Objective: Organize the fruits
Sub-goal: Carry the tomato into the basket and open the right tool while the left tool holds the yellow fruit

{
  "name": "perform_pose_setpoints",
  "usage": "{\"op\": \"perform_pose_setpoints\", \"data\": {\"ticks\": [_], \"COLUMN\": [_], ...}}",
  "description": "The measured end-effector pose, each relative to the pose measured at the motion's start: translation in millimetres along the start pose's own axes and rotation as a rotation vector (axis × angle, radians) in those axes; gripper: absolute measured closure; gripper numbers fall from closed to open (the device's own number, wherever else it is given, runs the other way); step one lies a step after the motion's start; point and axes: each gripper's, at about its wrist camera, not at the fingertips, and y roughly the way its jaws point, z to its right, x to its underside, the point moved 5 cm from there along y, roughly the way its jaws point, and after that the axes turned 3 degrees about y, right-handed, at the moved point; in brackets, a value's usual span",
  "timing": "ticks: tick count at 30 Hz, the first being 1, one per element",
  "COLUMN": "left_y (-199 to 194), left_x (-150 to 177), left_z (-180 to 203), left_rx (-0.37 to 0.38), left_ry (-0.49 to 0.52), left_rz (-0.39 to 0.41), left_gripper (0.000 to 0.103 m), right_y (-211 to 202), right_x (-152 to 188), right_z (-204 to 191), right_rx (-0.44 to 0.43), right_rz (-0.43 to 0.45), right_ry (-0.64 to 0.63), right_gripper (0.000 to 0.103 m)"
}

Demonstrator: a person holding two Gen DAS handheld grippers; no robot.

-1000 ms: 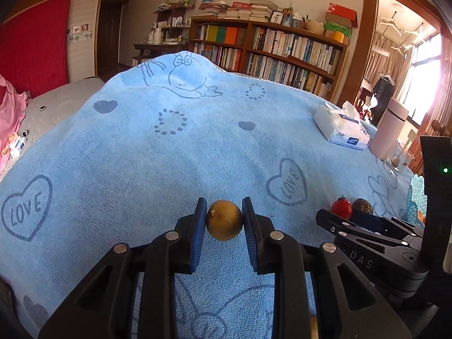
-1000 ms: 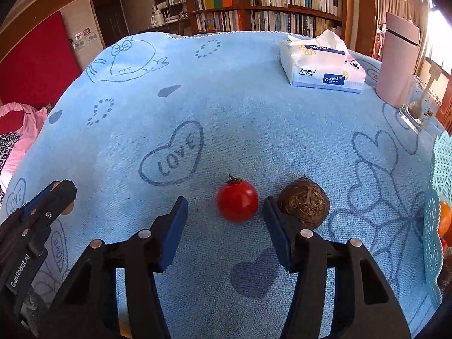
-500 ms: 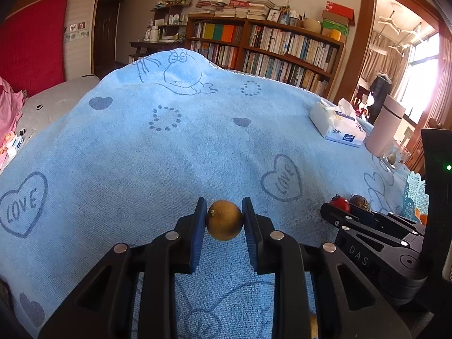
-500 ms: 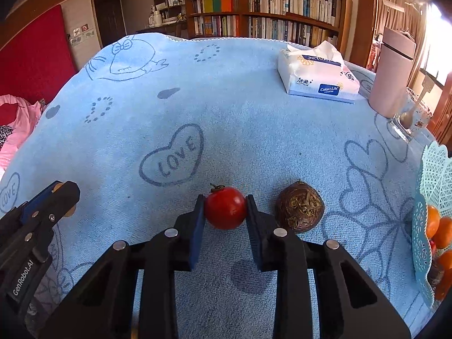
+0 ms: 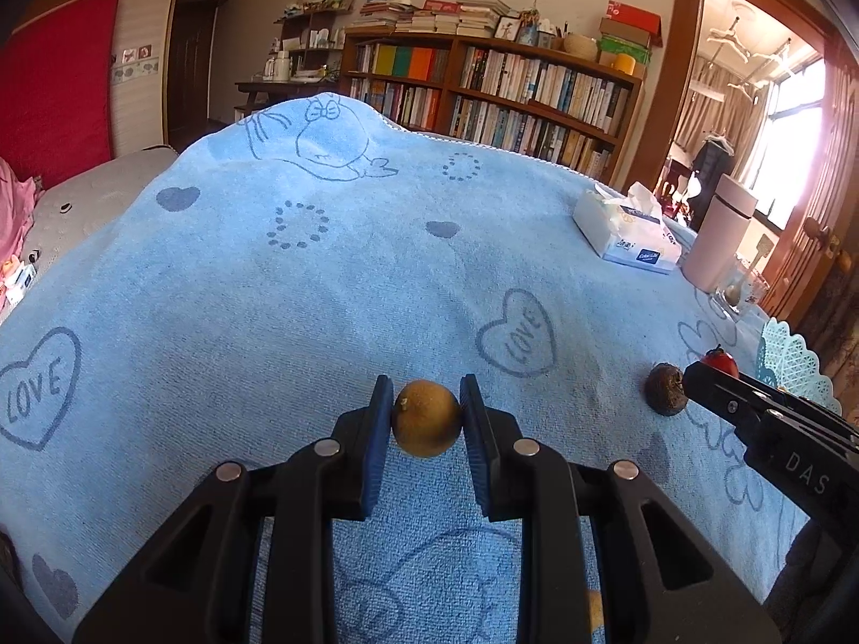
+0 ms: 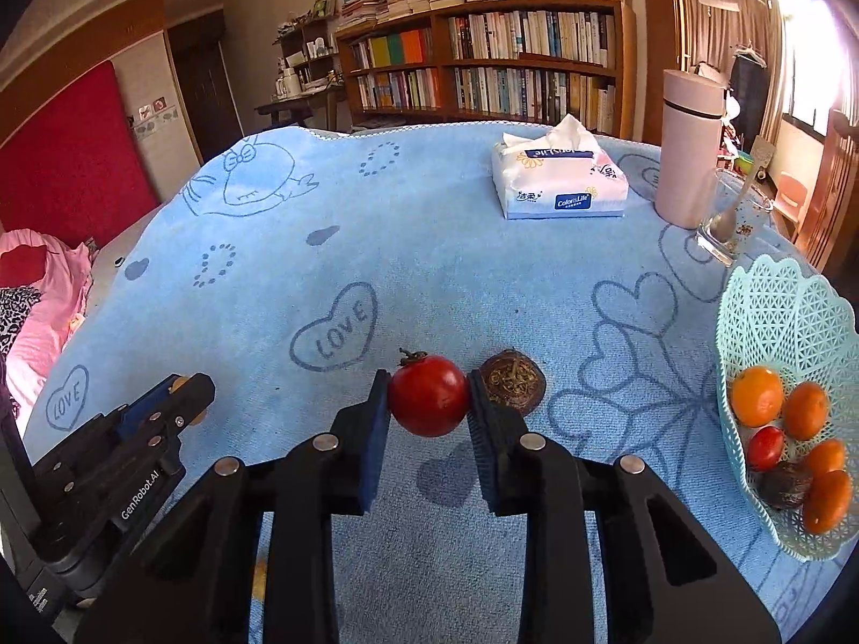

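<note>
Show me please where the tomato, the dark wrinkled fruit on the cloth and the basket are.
tomato [image 6: 428, 395]: right wrist view, middle of its red skin.
dark wrinkled fruit [image 6: 515, 382]: right wrist view, its top face.
basket [image 6: 773, 316]: right wrist view, inner lattice wall.

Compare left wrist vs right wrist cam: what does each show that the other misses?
Left wrist only: the whole yellow-brown fruit clamped in the left gripper.

Right wrist only: the basket interior with oranges, a small tomato and a dark fruit; the right gripper closed on the red tomato, head-on.

Both: the dark brown fruit loose on the blue towel, tissue pack, pink cylinder, bookshelf.
</note>
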Motion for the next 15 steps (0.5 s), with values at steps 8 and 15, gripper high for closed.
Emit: {"op": "perform_pose_setpoints", "data": {"ticks": [8, 15], "left_y": [-4, -4], "left_x": [1, 3], "left_z": [5, 10], "left_rx": [0.016, 0.021], "left_ry": [0.018, 0.034], "left_rz": [0.006, 0.004], "left_gripper": [0.077, 0.077], "right_y": [-31, -56], "right_x": [-1, 5], "right_z": [45, 107], "right_rx": [0.074, 0.164], "right_rz": [0.049, 0.076], "right_ry": [0.066, 0.186], "right_gripper": [0.074, 0.074]}}
